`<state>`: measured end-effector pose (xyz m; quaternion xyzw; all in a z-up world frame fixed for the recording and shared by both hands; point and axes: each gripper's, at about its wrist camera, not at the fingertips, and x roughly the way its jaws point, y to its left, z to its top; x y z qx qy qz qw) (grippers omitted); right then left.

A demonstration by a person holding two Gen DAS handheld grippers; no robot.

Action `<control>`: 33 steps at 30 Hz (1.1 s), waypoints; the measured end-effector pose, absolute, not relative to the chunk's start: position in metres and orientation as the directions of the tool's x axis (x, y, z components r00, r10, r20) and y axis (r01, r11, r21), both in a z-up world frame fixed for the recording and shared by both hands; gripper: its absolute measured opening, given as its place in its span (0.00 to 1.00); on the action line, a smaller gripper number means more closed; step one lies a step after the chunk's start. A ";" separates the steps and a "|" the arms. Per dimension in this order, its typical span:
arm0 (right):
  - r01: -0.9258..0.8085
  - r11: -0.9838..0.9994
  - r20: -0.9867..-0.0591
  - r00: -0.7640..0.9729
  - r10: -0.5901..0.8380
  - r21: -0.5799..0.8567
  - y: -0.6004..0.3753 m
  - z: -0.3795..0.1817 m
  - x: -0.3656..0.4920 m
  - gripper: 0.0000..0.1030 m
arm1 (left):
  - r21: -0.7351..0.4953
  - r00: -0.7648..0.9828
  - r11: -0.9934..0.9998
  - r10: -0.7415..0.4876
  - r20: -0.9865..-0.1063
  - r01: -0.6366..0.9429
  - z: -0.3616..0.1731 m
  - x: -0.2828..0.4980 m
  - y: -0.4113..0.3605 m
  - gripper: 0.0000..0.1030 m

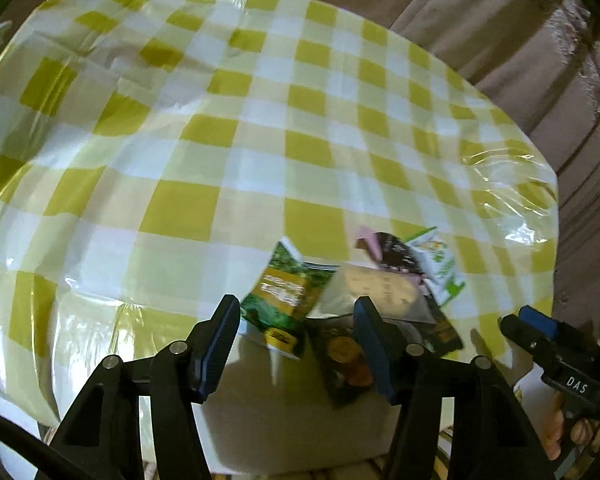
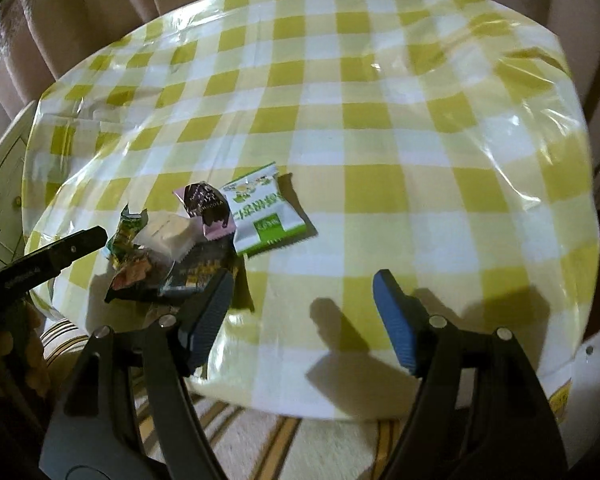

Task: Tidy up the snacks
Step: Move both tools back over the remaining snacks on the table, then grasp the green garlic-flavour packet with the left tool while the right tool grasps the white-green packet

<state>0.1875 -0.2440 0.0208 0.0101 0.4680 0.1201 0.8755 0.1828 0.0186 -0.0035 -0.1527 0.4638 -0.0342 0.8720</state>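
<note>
Both claws stand wide apart with nothing between their ribbed blue pads. Seen through its own camera, the left gripper point(image 1: 296, 344) hovers just above the near edge of a heap of snack packets, its black hinged fingers framing them without touching. The right gripper point(image 2: 300, 320) hangs over bare cloth to the right of the same heap, casting sharp finger-shaped shadows.

The snacks lie bunched near the front rim of a round table point(image 2: 380, 120) covered in yellow-and-white checked cloth under a glossy, wrinkled clear plastic sheet. A flat white-and-green sachet point(image 2: 266, 210) with crimped ends lies at the right of the pile. Beside it, touching, sits a puffy brown-and-pink candy wrapper point(image 2: 208, 210). A pale, translucent pillow pack point(image 2: 166, 236) rests on top of a dark foil packet point(image 2: 192, 276). At the left edge a crinkled green-and-yellow packet point(image 1: 282, 292) tilts upward, its printing blurred.

Behind the table hang beige pleated curtains point(image 2: 80, 20), and a striped woven rug point(image 2: 260, 440) shows below the table edge.
</note>
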 end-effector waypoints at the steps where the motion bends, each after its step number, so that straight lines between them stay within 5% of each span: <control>1: -0.211 0.969 -0.819 0.529 0.223 0.128 -0.239 0.019 0.193 0.73 | -0.296 0.561 0.951 -0.200 -0.803 -0.085 -0.006 0.186 0.019 0.56; 14: -0.321 0.944 -0.854 0.467 0.228 0.076 -0.198 -0.010 0.246 0.73 | -0.237 0.518 0.969 -0.168 -0.839 -0.070 -0.026 0.205 0.016 0.53; 20: -0.318 0.946 -0.871 0.446 0.208 0.063 -0.197 -0.021 0.262 0.73 | -0.197 0.532 0.977 -0.128 -0.837 -0.075 -0.026 0.211 0.015 0.41; 25: -0.305 0.952 -0.868 0.466 0.172 0.024 -0.196 -0.023 0.268 0.60 | -0.190 0.537 0.979 -0.122 -0.835 -0.072 -0.026 0.210 0.016 0.37; 33: -0.291 0.956 -0.864 0.471 0.176 0.035 -0.204 -0.021 0.266 0.57 | -0.186 0.547 0.978 -0.107 -0.830 -0.092 -0.024 0.205 0.017 0.34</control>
